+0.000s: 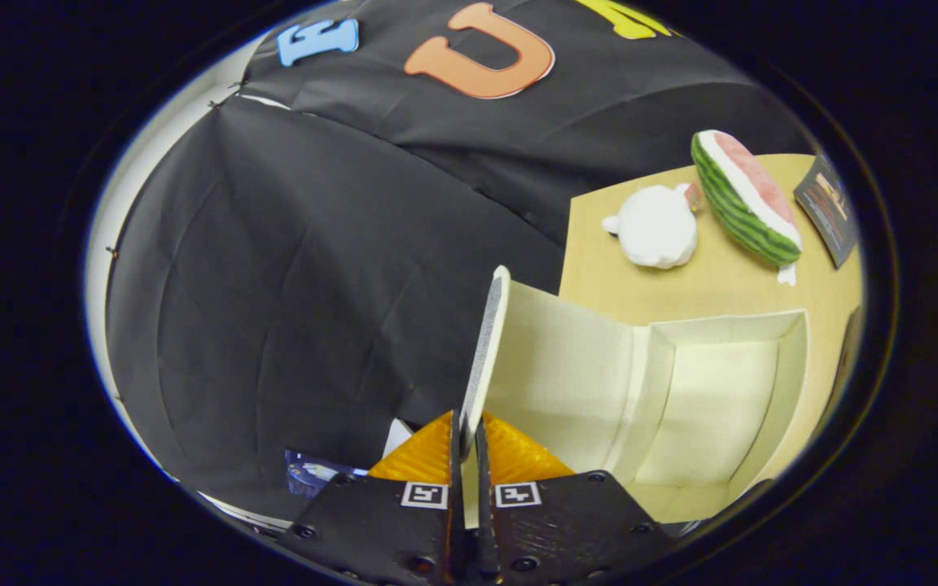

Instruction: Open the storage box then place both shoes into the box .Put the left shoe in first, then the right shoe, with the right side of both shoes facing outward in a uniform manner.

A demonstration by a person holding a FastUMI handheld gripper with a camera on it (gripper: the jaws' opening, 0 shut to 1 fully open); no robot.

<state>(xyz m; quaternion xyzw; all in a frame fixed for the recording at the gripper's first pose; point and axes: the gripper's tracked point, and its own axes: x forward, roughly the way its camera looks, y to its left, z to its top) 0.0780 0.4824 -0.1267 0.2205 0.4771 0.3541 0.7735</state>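
Two fingers of the gripper [466, 443] are pressed nearly together, the jaws pinching the thin edge of the cream-coloured storage box lid [485, 346], which stands raised on edge ahead of them. Beside the lid, the open cream fabric storage box [705, 407] shows its pale inside walls. It sits on the light wooden worktop [729, 289]. Beyond the box lie a white plush toy [658, 228], a toy watermelon slice [742, 199] just beside it, and a dark card [827, 207].
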